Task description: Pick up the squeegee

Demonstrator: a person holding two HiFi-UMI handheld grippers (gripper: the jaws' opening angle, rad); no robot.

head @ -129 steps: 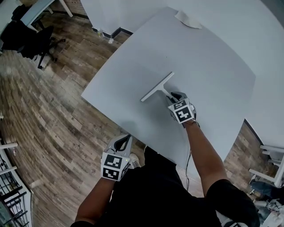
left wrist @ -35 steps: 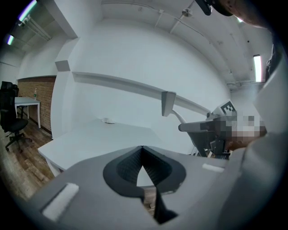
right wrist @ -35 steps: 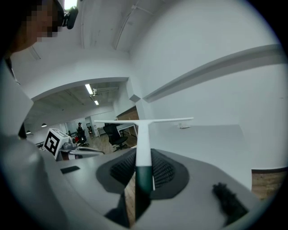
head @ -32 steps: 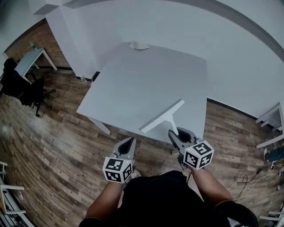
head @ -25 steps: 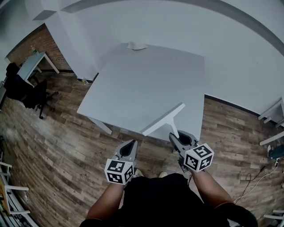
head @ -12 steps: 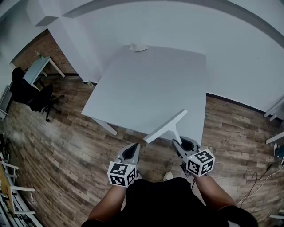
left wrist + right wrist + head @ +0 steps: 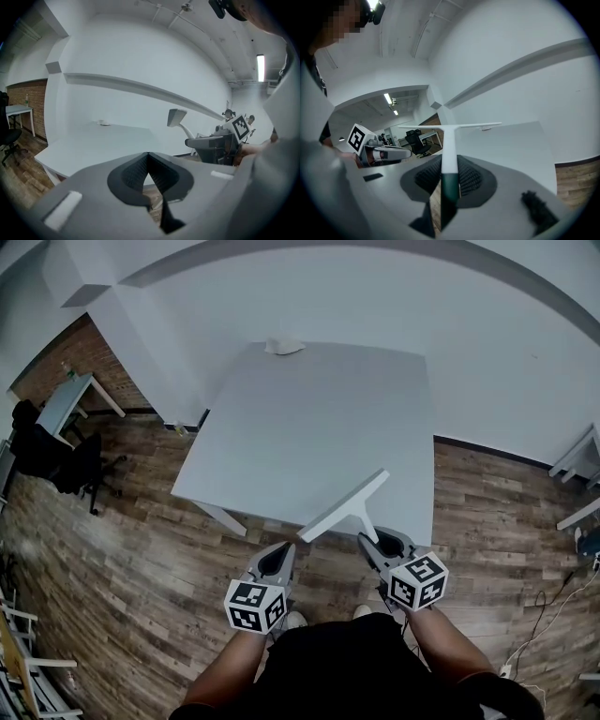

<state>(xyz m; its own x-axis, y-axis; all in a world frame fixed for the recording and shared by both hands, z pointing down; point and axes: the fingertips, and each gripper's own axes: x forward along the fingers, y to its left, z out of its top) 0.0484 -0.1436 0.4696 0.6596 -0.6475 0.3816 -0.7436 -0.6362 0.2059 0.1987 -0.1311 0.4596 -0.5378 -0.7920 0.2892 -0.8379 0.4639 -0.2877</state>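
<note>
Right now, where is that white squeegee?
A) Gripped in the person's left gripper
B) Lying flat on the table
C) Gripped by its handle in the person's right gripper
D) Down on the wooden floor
C: the right gripper view shows the squeegee with its handle clamped between the jaws of the right gripper, held up in the air, while the left gripper is shut on nothing.

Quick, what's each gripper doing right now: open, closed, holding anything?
Left gripper: closed, nothing in it.
Right gripper: closed on the squeegee, gripping its handle.
</note>
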